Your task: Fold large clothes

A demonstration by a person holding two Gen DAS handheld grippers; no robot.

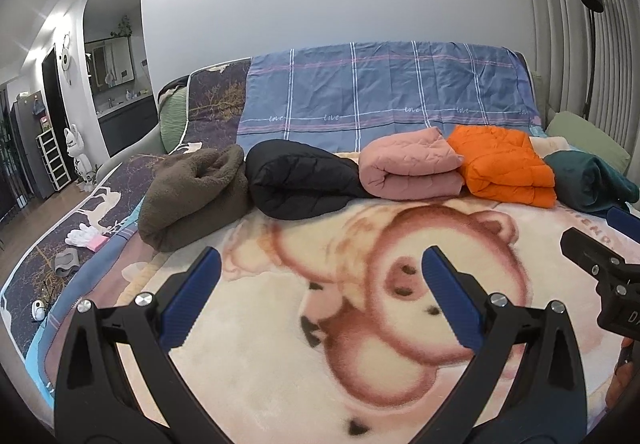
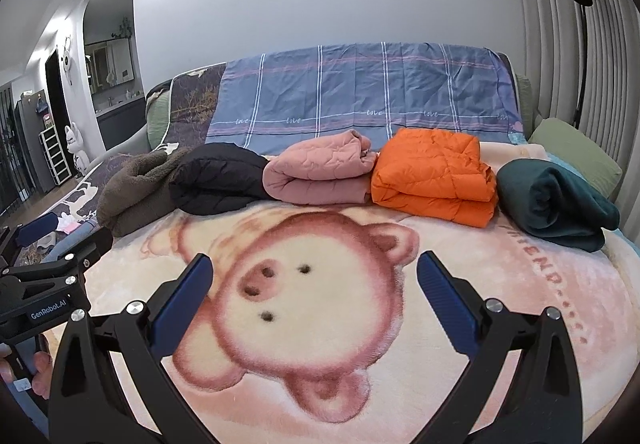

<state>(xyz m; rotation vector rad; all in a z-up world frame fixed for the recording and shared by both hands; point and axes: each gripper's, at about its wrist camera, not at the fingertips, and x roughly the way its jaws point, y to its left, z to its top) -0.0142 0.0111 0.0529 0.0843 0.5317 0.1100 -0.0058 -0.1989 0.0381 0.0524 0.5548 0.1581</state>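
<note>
The left gripper (image 1: 320, 276) was held level and pointed toward twelve o'clock, its two blue-padded fingers (image 1: 192, 300) spread wide apart with nothing between them. The right gripper (image 2: 314, 280) was held likewise, jaws wide and empty. Each was seen from the other's camera: the right at three o'clock, the left at nine o'clock. Fingertips of the person's left hand (image 2: 38, 366) were seen wrapped around the left gripper's handle.
</note>
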